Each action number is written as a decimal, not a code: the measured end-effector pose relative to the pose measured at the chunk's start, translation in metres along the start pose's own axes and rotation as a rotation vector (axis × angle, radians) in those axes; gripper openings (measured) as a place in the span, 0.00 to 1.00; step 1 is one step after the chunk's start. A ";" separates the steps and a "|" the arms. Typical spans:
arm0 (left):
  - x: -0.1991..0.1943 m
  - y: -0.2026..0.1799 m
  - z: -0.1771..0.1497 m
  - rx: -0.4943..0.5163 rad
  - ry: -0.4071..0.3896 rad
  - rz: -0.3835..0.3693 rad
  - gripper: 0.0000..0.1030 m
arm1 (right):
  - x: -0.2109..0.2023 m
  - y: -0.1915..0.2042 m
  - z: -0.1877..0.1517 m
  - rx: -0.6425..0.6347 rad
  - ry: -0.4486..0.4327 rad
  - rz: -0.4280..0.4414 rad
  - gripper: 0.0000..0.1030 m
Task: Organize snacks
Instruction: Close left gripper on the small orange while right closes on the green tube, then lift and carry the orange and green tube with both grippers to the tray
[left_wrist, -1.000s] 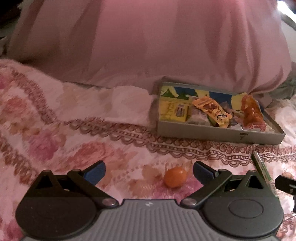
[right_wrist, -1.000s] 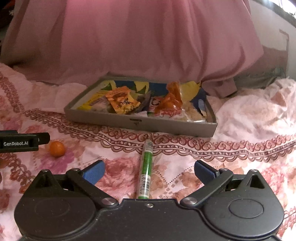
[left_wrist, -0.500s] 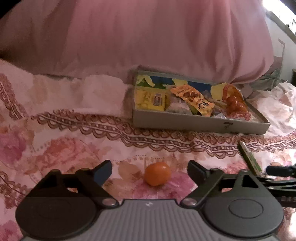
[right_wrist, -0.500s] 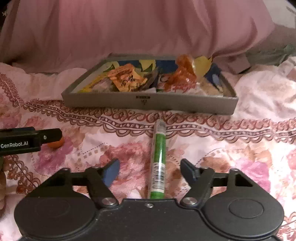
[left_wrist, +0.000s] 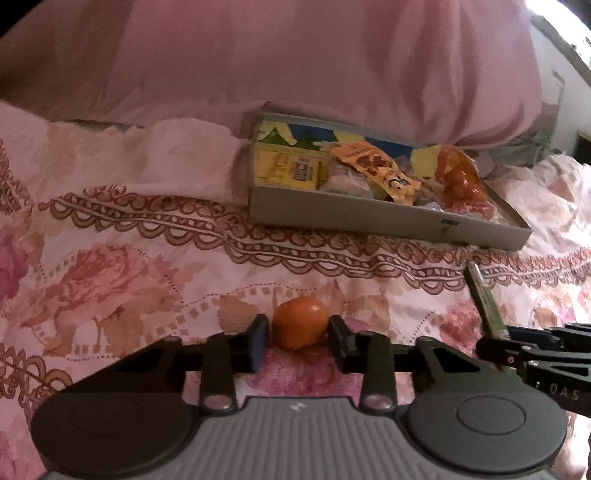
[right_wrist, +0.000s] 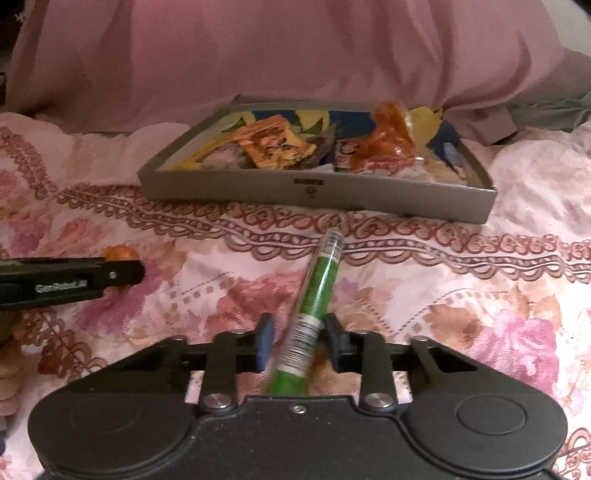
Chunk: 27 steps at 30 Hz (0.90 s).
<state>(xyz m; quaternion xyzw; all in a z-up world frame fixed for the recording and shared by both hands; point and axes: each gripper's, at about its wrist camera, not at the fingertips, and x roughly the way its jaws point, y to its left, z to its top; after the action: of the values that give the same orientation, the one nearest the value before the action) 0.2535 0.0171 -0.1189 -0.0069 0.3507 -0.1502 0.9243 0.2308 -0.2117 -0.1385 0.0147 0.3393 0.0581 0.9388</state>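
Left gripper (left_wrist: 298, 338) has just been closing, and its pads now press both sides of the small orange fruit (left_wrist: 301, 326) lying on the flowered bedspread (left_wrist: 110, 273). Further right, the right gripper (right_wrist: 298, 341) has also just been closing and now clamps the green stick packet (right_wrist: 314, 299), which tilts toward the grey tray (right_wrist: 317, 190) of snacks beyond it.
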 end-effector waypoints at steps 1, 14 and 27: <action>0.000 -0.002 0.000 0.013 -0.002 0.002 0.35 | 0.000 0.003 -0.001 -0.010 -0.001 0.003 0.27; -0.003 -0.014 -0.003 0.044 -0.002 -0.083 0.35 | 0.000 0.020 -0.003 -0.081 0.001 0.075 0.28; -0.008 -0.019 -0.003 0.033 -0.008 -0.115 0.34 | 0.005 0.020 0.000 -0.020 -0.015 0.065 0.19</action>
<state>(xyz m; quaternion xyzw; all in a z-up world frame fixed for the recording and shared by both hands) 0.2412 0.0017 -0.1136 -0.0125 0.3437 -0.2088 0.9155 0.2330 -0.1912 -0.1404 0.0166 0.3311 0.0919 0.9390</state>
